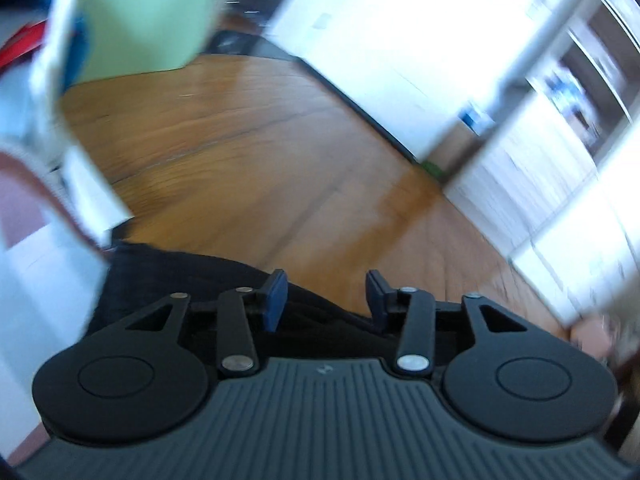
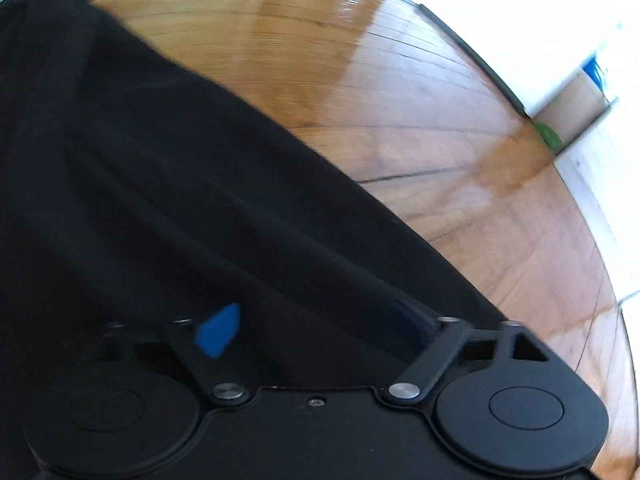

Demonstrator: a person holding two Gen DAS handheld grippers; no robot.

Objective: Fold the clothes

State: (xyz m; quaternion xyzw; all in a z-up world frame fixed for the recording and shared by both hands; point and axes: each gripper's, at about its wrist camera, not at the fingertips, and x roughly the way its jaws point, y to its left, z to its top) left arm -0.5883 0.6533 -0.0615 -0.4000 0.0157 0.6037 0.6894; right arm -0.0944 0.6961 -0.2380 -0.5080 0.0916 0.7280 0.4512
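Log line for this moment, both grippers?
left gripper: open, empty | right gripper: open over black garment | wooden floor beneath | views blurred

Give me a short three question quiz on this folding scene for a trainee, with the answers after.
1. True or false: the left tongs are clamped shut on the black cloth.
2. What does the cloth lie on? A) wooden floor B) green carpet C) metal tray
3. Fill in: the pads on the right tongs are coloured ____.

Key: 1. False, they stand open with a gap between the pads, and the cloth lies below them. 2. A, the floor. 3. Blue.
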